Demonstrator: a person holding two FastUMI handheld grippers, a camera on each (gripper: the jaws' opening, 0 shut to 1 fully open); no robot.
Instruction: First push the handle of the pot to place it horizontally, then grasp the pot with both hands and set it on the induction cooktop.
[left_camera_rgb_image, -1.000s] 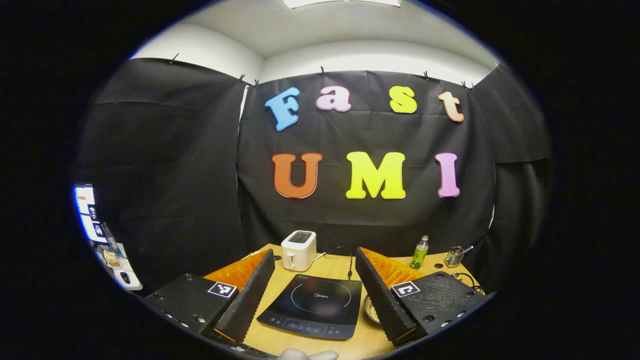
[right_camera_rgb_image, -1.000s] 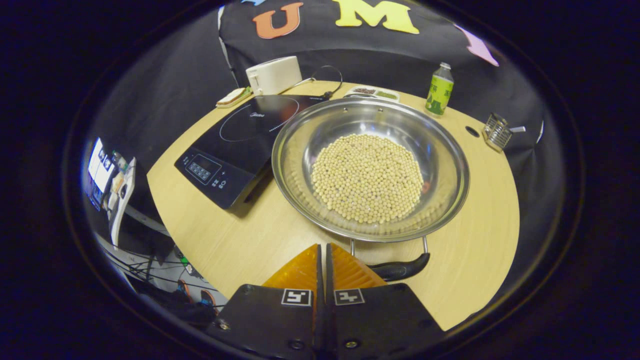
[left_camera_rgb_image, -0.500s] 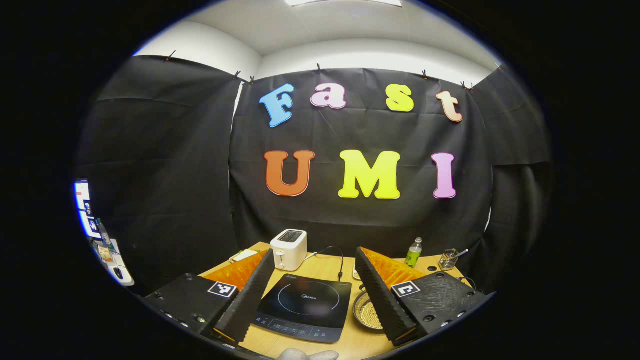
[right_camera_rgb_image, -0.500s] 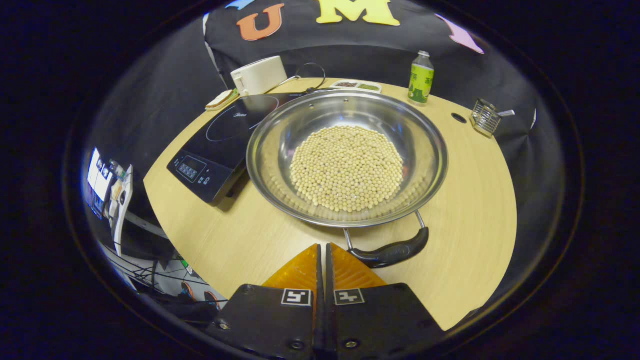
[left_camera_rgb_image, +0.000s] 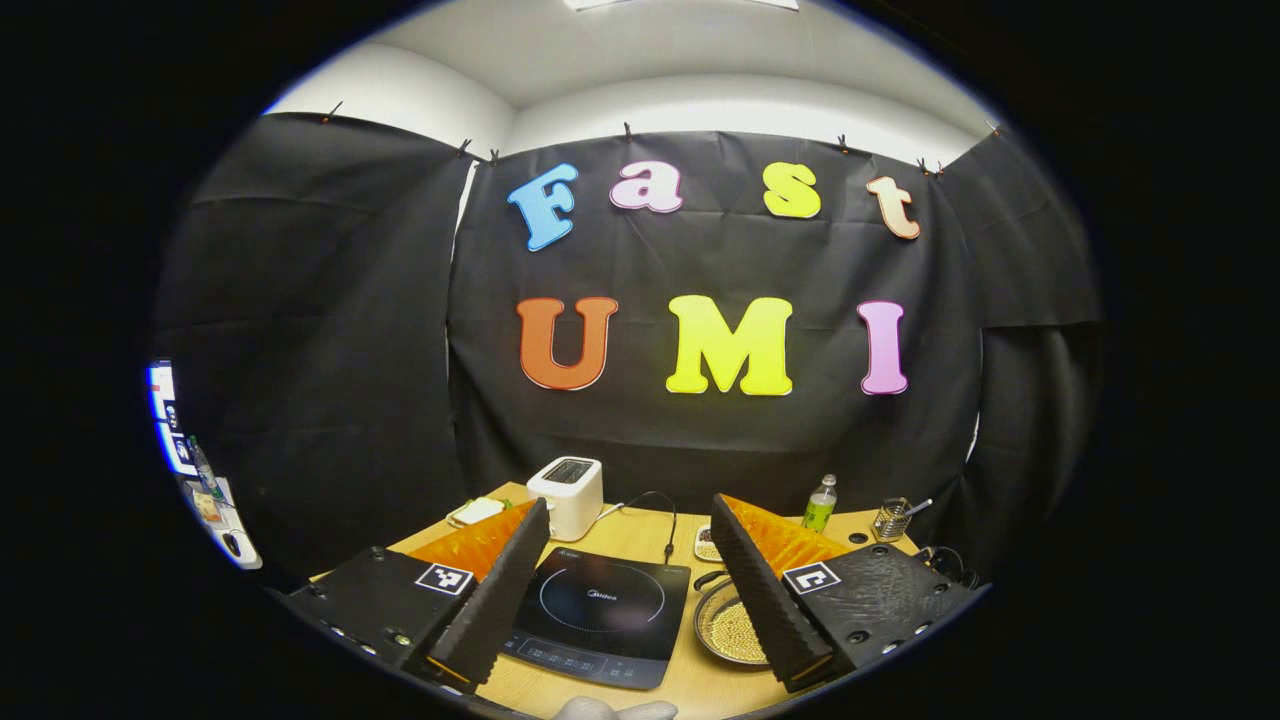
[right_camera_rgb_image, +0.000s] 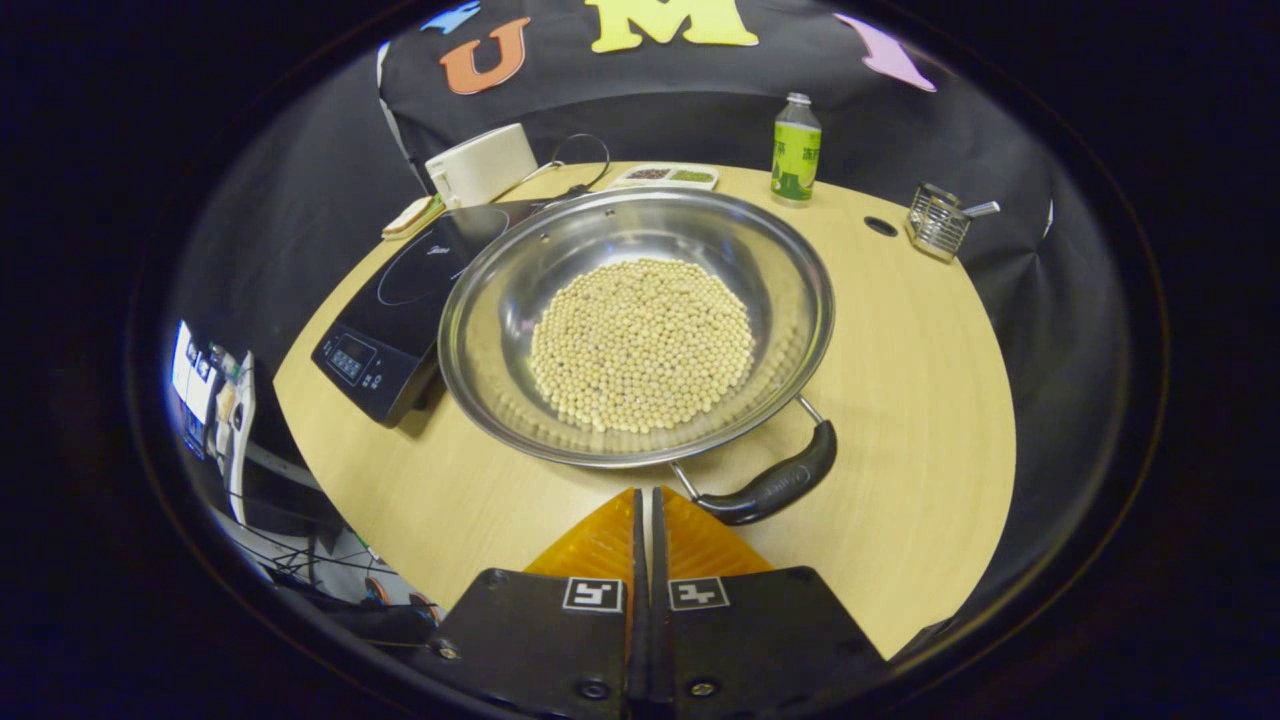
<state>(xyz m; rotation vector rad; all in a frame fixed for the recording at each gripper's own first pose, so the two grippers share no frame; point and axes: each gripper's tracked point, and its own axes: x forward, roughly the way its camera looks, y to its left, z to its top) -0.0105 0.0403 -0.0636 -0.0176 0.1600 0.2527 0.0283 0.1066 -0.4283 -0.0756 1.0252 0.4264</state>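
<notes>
the right tool (right_camera_rgb_image: 646, 500) is pressed closed, empty, just beside the pot's handle (right_camera_rgb_image: 775, 487). the left tool (left_camera_rgb_image: 628, 570) gapes wide above the counter (left_camera_rgb_image: 640, 535). the pot (right_camera_rgb_image: 640, 325) of beans sits beside the induction cooktop (right_camera_rgb_image: 395, 300).

Pot (right_camera_rgb_image: 500, 300): shiny silver steel, heaped with pale cream beans (right_camera_rgb_image: 640, 345)
Pot handle (right_camera_rgb_image: 775, 487): glossy black
Induction cooktop (right_camera_rgb_image: 400, 300): black glass, thin white ring
Surface (right_camera_rgb_image: 900, 400): light wood grain
Toaster (right_camera_rgb_image: 480, 165): white
Bottle (right_camera_rgb_image: 796, 150): green label, silvery cap
Wire holder (right_camera_rgb_image: 937, 222): silver mesh
</notes>
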